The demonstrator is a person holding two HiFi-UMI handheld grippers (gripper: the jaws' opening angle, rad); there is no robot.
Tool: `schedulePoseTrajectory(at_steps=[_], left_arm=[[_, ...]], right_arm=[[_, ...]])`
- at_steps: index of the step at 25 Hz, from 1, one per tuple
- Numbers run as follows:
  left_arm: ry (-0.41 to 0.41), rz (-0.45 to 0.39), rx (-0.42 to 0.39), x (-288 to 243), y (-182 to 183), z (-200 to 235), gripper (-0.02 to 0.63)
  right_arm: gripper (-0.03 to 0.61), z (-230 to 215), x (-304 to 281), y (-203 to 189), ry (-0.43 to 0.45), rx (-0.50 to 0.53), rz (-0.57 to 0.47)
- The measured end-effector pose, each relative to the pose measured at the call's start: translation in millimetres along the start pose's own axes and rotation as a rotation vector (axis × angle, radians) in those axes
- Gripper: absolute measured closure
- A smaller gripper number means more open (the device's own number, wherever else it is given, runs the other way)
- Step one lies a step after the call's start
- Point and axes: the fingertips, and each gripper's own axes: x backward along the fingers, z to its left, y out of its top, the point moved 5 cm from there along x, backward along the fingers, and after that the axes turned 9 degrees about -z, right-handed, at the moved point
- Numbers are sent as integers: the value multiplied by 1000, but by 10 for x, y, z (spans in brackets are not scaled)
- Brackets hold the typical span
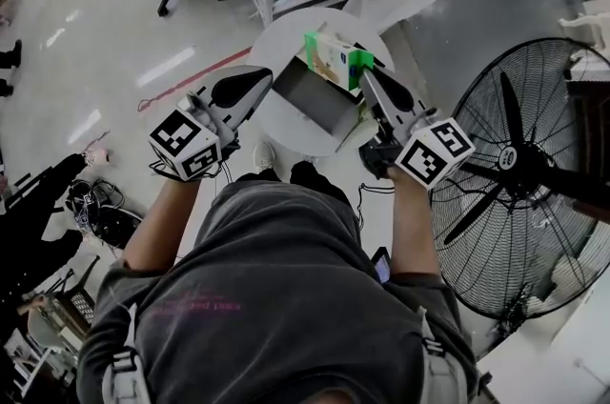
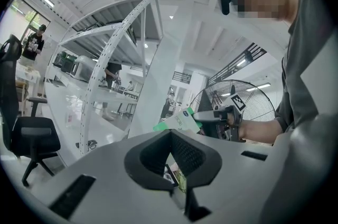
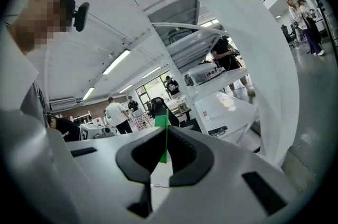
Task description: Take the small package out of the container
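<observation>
While right gripper (image 1: 363, 75) jaws pinch small package (image 1: 327, 59) over container (image 1: 313, 102), left gripper (image 1: 268, 73) jaws clamp its wall; fan (image 1: 515, 159) near right

No legible text or labels.

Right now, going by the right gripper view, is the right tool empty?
No: the right tool is clamped shut on the thin green edge of the small package.

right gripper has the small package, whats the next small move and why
Probably carry it sideways, off the container, and lower it to the table: the right gripper is shut on the small package, which hangs above the rim, while the left gripper seems to pinch the container's wall.
</observation>
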Motion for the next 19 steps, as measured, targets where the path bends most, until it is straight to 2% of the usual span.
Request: schedulePoseTrajectory(at_steps=[19], left_arm=[[21, 22, 20, -294, -155, -23, 598]], right_arm=[[554, -331, -3, -87, 19, -25, 55]])
